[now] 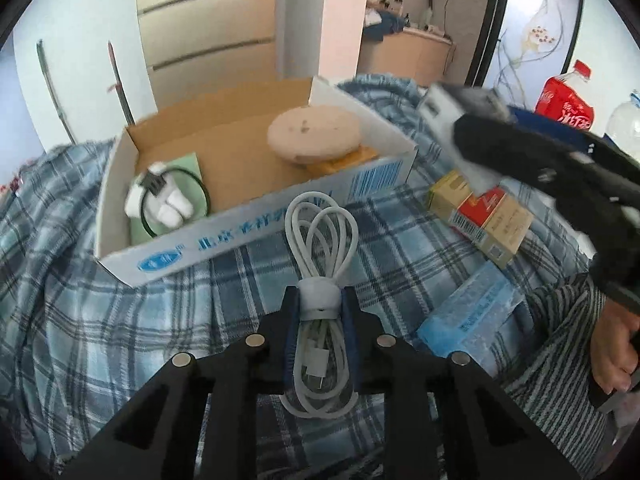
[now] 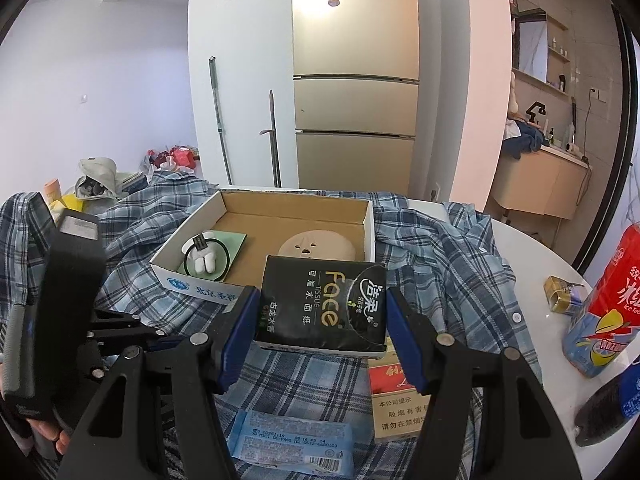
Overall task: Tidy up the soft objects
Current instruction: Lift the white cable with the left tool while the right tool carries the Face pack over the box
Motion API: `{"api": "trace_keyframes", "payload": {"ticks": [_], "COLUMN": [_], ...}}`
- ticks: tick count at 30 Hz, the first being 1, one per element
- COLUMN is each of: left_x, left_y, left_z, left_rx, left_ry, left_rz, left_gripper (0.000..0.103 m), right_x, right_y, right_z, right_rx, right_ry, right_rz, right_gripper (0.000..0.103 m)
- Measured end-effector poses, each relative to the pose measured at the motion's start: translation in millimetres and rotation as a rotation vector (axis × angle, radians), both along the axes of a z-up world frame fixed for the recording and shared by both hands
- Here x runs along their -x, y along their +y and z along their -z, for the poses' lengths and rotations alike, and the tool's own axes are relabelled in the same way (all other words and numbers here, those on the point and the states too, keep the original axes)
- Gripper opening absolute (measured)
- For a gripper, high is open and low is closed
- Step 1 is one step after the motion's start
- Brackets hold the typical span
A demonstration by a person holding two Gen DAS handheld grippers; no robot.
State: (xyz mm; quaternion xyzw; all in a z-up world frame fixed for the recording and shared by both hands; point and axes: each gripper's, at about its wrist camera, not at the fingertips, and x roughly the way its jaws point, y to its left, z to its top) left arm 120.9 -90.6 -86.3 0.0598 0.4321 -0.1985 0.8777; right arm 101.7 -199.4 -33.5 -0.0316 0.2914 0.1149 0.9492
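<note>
Left wrist view: the left claw (image 1: 320, 304) is closed on a coiled white USB cable (image 1: 320, 240), its blue pads pressing the bundle at the white strap, the loops sticking out ahead just above the blue plaid cloth (image 1: 120, 340). Just beyond the cable stands an open cardboard box (image 1: 256, 216) holding a beige face mask (image 1: 314, 134), a green card (image 1: 188, 168) with a black ring, and small white pieces. To the right lie a cigarette carton (image 1: 480, 212) and a blue tissue pack (image 1: 472, 316); the right claw's body crosses the upper right, blurred

Right wrist view: the right claw (image 2: 320, 320) holds a black "Face" tissue pack (image 2: 324, 304) between its blue pads, jaws set wide on the pack's sides, raised above the cloth in front of the box (image 2: 370, 224). The blue tissue pack (image 2: 292, 444) lies below, the carton (image 2: 396, 400) beside it. Bottles (image 2: 608, 312) stand on the white counter (image 2: 532, 248) at right
</note>
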Motion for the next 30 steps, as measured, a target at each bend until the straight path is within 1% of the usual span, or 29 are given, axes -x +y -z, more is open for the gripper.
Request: {"api": "trace_keyframes", "payload": {"ticks": [8,13,15,17,20,25,30], "left_x": [19,33,38,43,46,49,55], "left_y": [14,25,29,34,35,38,44], "left_z": [-27,-46,-54,-60,-66,-73,-95], "left_rx": [0.057,0.089,0.099,0.117,0.115,0.116,0.113], "left_ry": [-0.157,-0.285,-0.346,-0.389,-0.432,-0.441,-0.501], "left_rz": [-0.047,-0.097,-0.117,-0.126,-0.143,-0.164,-0.195], "left_gripper": [0.022,0.022,0.022,0.022,0.022,0.022,0.022], "right_x": [2,4,6,8,12,19,22], "right_y": [0,-1,-1,-1,1,3,3], "right_z": [-2,-4,-6,-7,-9,-16,-34], "right_rx": [0.003,0.001,0.0,0.0,0.008,0.014,-0.002], "right_ry": [-0.018,-0.034,-0.048,-0.065,-0.091,-0.138,-0.144], "right_rz": [0.001,0.002,0.002,-0.001,-0.007,0.004,-0.012], "right_gripper": [0.062,0.062,0.062,0.062,0.062,0.062,0.062]}}
